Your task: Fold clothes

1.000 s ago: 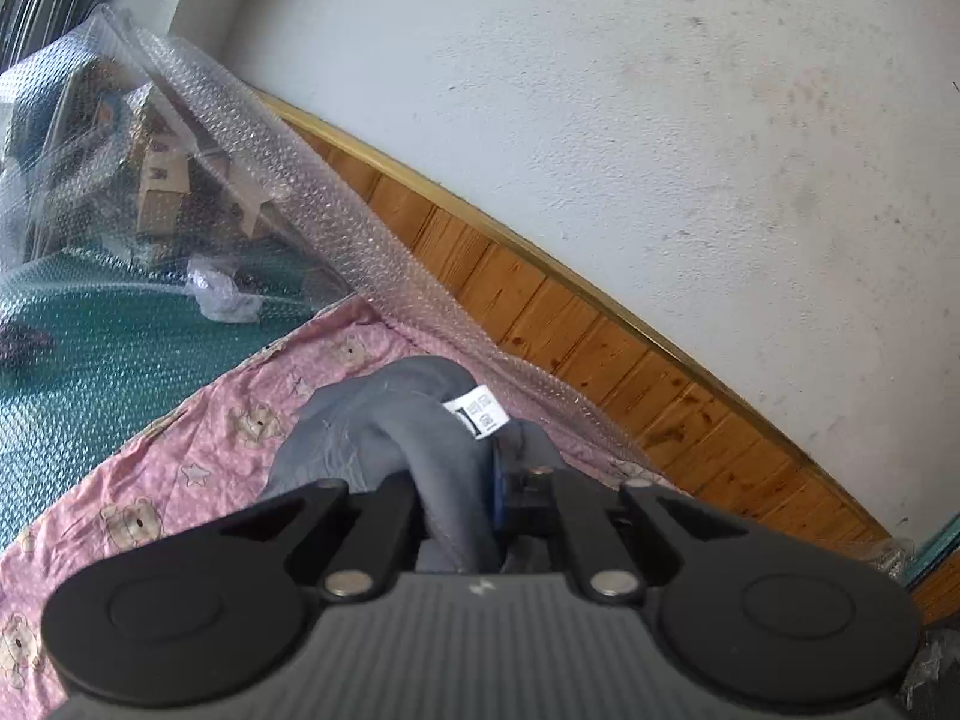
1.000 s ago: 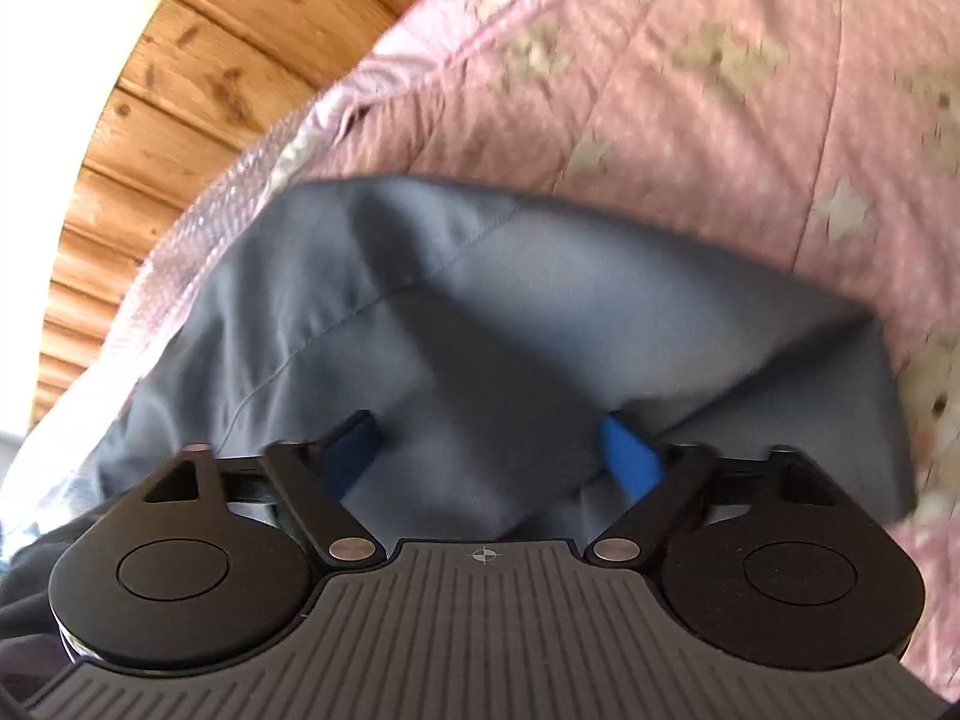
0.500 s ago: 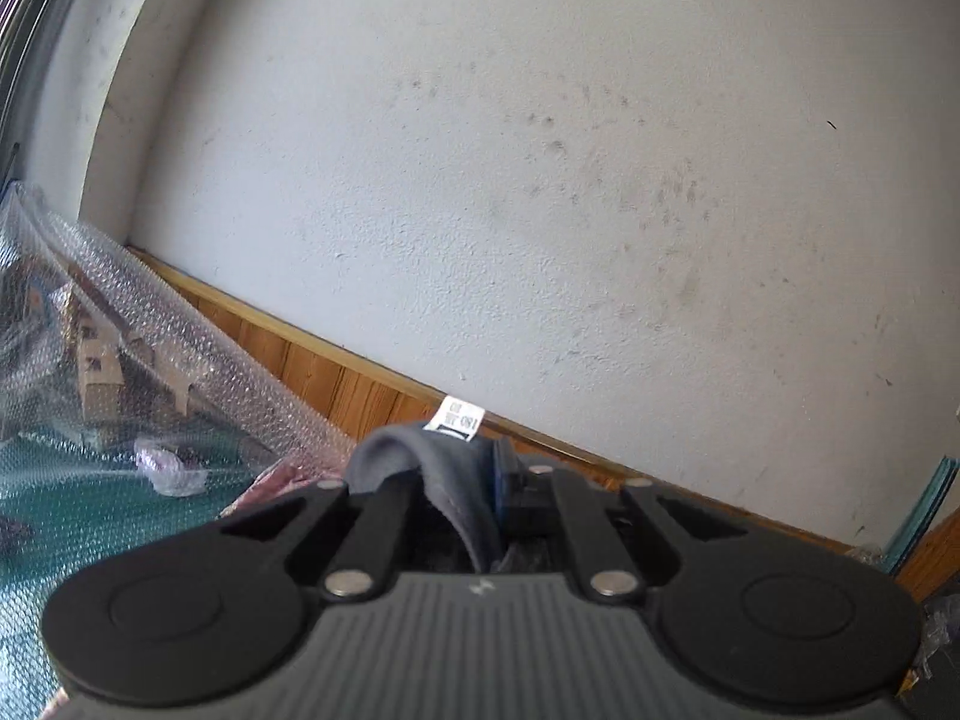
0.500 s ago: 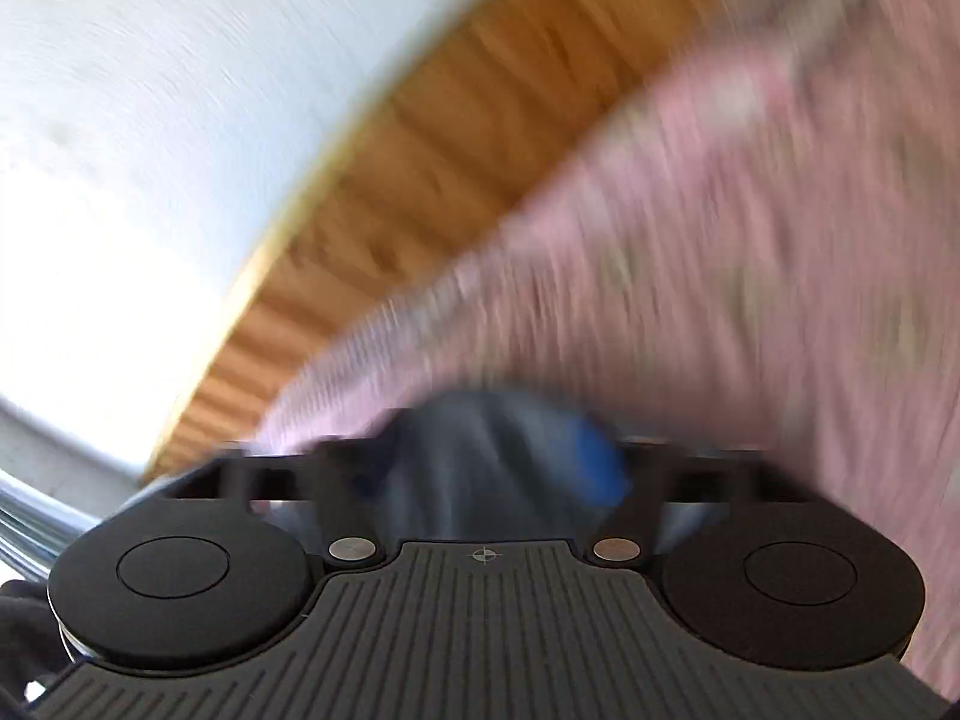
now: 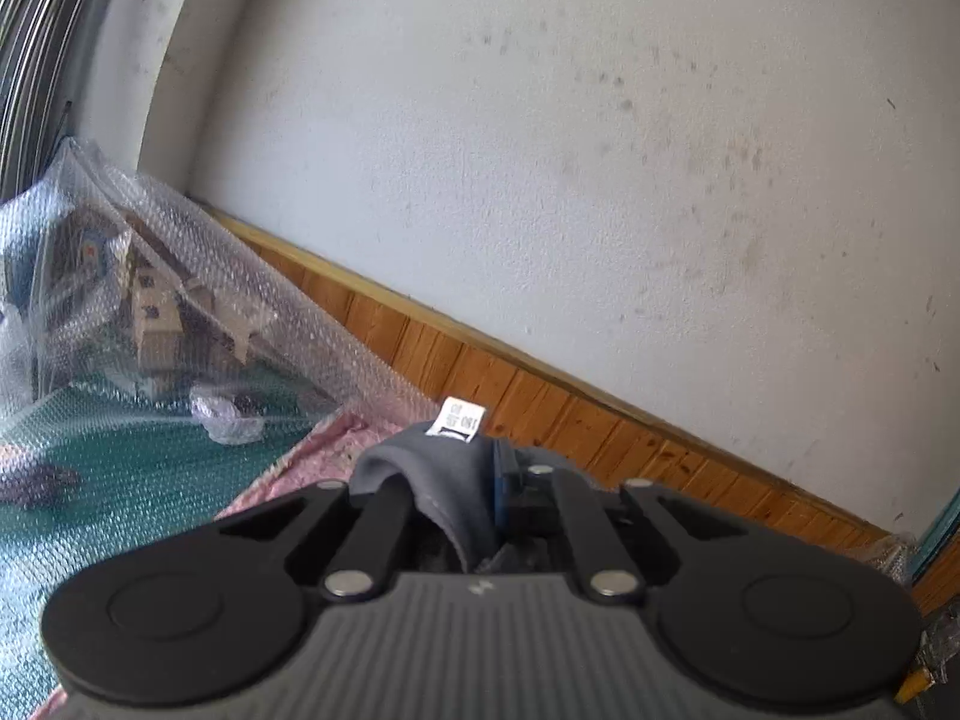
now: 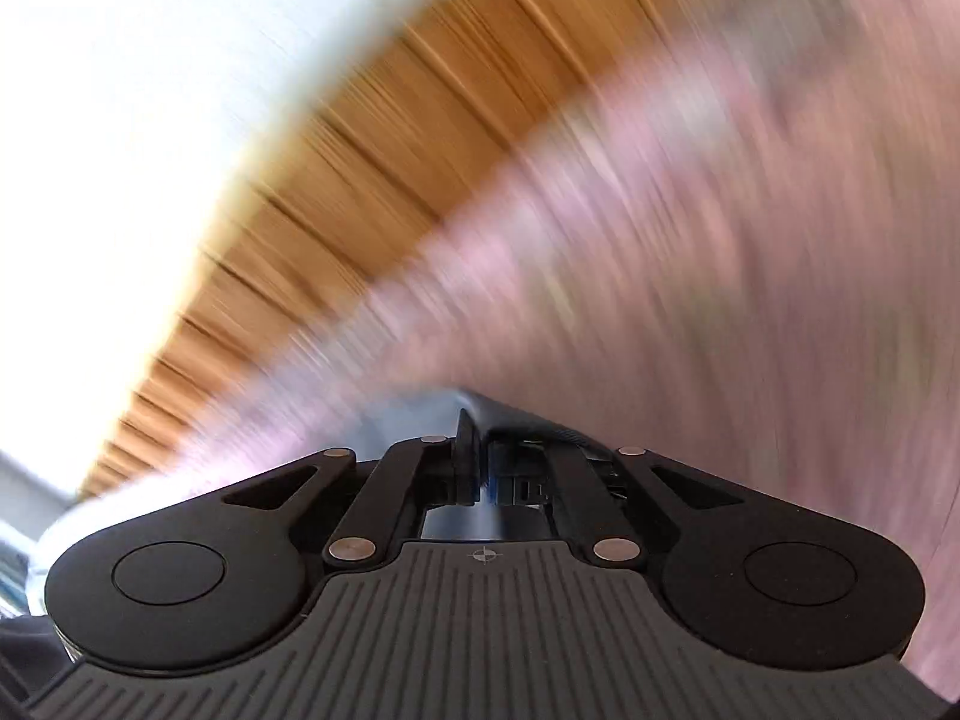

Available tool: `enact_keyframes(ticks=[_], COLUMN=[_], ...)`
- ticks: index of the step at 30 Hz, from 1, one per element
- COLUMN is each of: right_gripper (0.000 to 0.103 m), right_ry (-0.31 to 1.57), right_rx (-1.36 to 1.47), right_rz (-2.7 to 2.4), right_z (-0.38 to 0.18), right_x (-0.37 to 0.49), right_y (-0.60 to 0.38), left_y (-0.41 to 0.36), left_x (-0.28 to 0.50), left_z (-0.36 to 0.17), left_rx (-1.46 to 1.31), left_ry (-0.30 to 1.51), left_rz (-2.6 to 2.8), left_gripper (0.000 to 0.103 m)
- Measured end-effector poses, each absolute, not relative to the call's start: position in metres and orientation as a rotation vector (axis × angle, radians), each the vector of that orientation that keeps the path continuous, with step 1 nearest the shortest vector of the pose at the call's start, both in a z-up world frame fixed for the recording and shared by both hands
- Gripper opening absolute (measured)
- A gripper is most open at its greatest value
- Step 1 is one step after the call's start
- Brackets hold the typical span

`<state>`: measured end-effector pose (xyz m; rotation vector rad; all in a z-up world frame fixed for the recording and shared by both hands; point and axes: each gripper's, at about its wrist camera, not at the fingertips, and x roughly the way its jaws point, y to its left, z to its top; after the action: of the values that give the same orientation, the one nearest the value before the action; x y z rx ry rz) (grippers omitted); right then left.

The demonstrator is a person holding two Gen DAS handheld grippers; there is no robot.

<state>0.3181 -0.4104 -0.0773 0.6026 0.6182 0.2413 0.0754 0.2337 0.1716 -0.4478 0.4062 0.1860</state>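
While left tongs [image 5: 480,480] pinch grey garment [image 5: 444,480], white wall [image 5: 600,180] ahead

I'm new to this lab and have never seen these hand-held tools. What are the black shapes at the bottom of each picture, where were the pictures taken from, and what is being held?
The black shapes are two-finger grippers, one in each of a person's hands, each with a camera looking forward along its fingers. In the left view, the left gripper is shut on a fold of grey garment with a white label. Beyond it are a pink printed sheet, bubble wrap over green matting, wood panelling and a white wall. The right view is blurred by motion. The right gripper is shut; grey cloth shows at its tips, seemingly pinched, above the same pink sheet.
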Motion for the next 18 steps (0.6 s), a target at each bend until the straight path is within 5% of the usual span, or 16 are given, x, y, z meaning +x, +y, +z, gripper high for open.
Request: enact_keyframes(ticks=[4,7,10,11,12,13,15,16,18], right_gripper=[0.0,0.0,0.002,0.015,0.041,0.045,0.027,0.027,0.053], right_ry=[0.42,0.469,0.654,0.732,0.81,0.941,1.012,1.038,1.008], right_rx=[0.43,0.38,0.346,0.303,0.259,0.206,0.208,0.213,0.257], right_rz=[0.257,0.216,0.135,0.105,0.074,0.043,0.051,0.059,0.13], right_z=[0.071,0.097,0.035,0.0,-0.034,-0.073,-0.108,-0.123,-0.131], right_x=[0.308,0.328,0.366,0.38,0.393,0.4,0.372,0.356,0.316], right_y=[-0.414,-0.406,-0.383,-0.372,-0.36,-0.351,-0.348,-0.347,-0.345], left_y=[0.267,0.292,0.315,0.321,0.327,0.329,0.326,0.321,0.306], left_x=[0.075,0.101,0.16,0.183,0.206,0.216,0.218,0.21,0.182], left_z=[0.217,0.206,0.15,0.119,0.088,0.058,0.011,-0.005,-0.019], left_rx=[-0.546,-0.544,-0.512,-0.486,-0.459,-0.475,-0.529,-0.562,-0.576], left_ry=[0.274,0.313,0.46,0.538,0.615,0.706,0.811,0.814,0.78], left_rz=[0.229,0.281,0.377,0.402,0.426,0.485,0.54,0.519,0.501], left_gripper=[0.004,0.004,0.005,0.007,0.01,0.01,0.01,0.01,0.023])
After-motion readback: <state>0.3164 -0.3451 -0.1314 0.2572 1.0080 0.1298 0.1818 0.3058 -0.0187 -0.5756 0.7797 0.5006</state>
